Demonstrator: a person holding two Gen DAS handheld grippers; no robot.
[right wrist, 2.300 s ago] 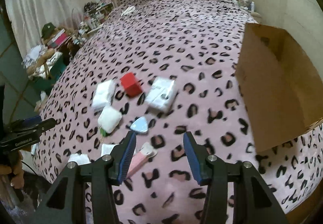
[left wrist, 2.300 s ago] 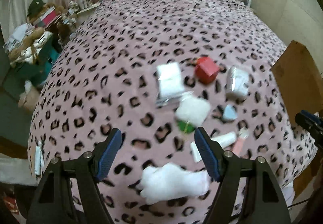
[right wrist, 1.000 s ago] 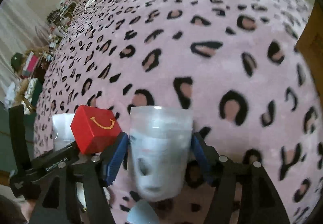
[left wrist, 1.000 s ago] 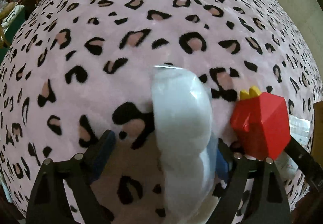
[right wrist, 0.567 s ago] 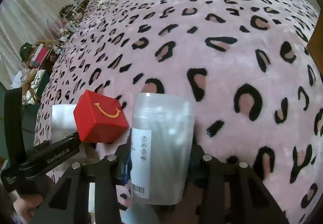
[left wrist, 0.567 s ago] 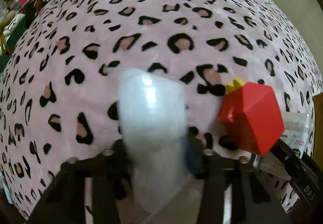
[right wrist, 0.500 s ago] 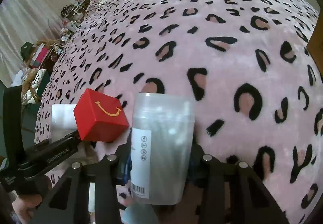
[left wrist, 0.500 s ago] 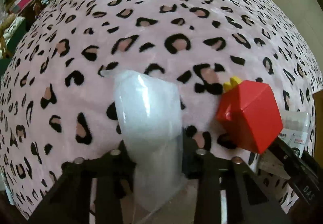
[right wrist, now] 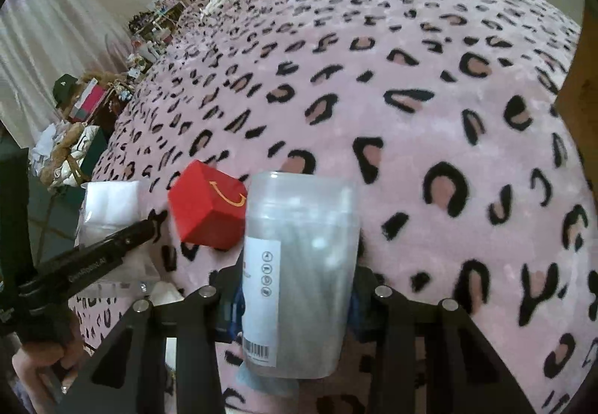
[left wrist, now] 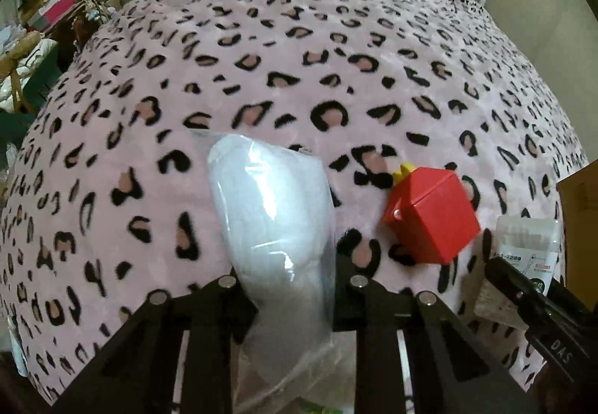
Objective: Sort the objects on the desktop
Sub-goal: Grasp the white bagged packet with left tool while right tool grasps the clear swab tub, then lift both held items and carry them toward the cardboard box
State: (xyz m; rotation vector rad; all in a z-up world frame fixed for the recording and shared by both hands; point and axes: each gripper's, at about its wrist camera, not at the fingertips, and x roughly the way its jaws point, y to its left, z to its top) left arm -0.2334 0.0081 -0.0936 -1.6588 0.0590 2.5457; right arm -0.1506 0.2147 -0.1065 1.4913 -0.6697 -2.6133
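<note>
My left gripper point(left wrist: 289, 287) is shut on a clear plastic bag of white pads point(left wrist: 269, 212), held tilted just above the pink leopard-print blanket point(left wrist: 299, 59). To its right a red cube box point(left wrist: 433, 219) with a yellow handle lies on the blanket. My right gripper point(right wrist: 295, 287) is shut on a clear tub of cotton swabs point(right wrist: 302, 257), upright between its fingers. From the right wrist view, the red box point(right wrist: 205, 204) lies just left of the tub. Further left are the white bag point(right wrist: 108, 204) and the left gripper's finger point(right wrist: 93, 268).
A cardboard box point(right wrist: 583, 77) stands at the right edge of the bed. Cluttered shelves and bags point(left wrist: 45, 14) line the left side. A pale blue item point(right wrist: 261, 380) lies under the tub. A hand point(right wrist: 41, 365) holds the left gripper.
Both grippers' jaws, wide around the bag and the tub a second ago, have shut on them. The left gripper has risen with the bag; the red box has not moved.
</note>
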